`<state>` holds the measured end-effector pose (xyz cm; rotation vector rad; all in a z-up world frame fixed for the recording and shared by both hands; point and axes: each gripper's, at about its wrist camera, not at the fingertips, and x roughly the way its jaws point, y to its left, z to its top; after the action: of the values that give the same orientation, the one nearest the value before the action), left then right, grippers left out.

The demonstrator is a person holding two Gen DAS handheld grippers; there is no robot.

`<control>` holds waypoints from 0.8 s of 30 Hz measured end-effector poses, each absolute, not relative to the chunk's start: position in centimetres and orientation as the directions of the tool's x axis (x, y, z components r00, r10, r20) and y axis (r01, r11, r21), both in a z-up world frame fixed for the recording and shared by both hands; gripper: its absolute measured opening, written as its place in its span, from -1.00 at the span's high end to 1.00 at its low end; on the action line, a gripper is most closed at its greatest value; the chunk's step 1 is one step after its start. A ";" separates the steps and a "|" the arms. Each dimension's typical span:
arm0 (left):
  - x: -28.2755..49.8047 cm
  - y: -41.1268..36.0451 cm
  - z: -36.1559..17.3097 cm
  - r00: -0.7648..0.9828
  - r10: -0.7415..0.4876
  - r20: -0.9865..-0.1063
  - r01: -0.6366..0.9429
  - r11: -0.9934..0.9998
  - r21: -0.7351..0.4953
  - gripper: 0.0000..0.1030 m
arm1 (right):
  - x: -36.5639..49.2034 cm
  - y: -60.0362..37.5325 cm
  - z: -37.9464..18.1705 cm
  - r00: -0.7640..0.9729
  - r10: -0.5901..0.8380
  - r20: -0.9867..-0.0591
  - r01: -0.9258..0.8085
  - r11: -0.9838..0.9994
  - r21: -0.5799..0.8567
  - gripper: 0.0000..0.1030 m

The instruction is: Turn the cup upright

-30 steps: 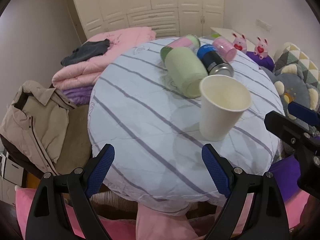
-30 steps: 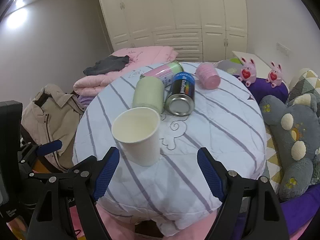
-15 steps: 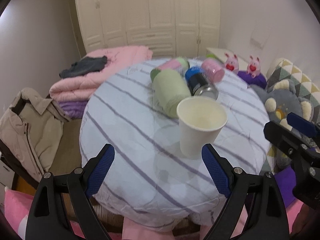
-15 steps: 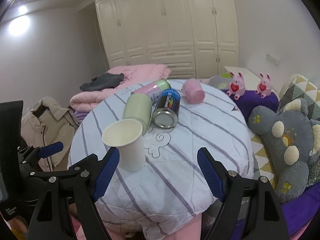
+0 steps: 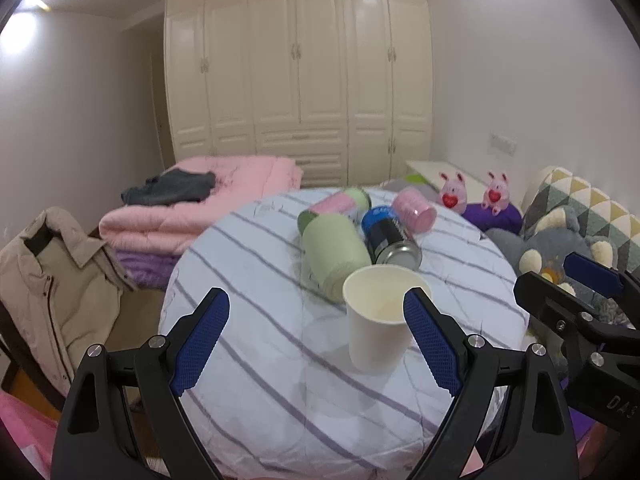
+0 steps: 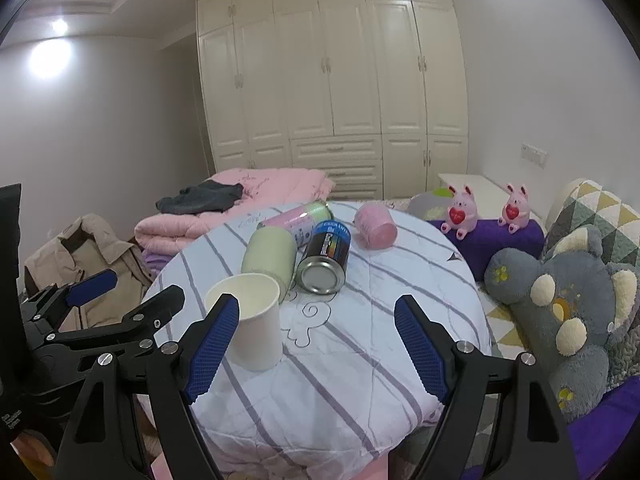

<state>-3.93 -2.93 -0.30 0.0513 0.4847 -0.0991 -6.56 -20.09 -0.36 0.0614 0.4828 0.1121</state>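
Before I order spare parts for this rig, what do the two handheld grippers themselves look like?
Both match. The left gripper and right gripper each have two matte black angular plastic arms joined by silver screws, ending in blue fingertip pads with a fine diamond-grid texture. White lettering, partly cut off, marks the black bodies. No cables or sleeves show.

Cup (image 5: 378, 320) upright on table (image 5: 256, 280); 4 containers lying behind it.

cream wardrobe (image 6: 332, 80) fills far wall, plain walls (image 6: 540, 60) either side, ceiling lamp (image 6: 50, 58) far left, round striped-cloth table (image 6: 380, 340) near centre, folded pink quilts (image 5: 192, 216) left.
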 end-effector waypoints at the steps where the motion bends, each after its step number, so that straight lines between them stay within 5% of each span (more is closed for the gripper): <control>1: -4.1 -2.9 -0.2 0.888 -0.088 -0.451 0.108 0.994 0.020 -0.76 | -6.6 -20.1 -0.4 0.884 0.112 -0.453 -0.087 0.993 0.076 -0.58; 24: -4.1 -2.6 -0.8 0.908 -0.072 -0.413 0.081 0.997 0.006 -0.76 | -6.1 -20.1 -1.6 0.876 0.085 -0.474 -0.074 0.996 0.041 -0.59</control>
<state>-4.08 -2.63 -0.79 0.0230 0.4257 -0.0788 -6.14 -20.07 -1.62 0.0213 0.4958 0.0829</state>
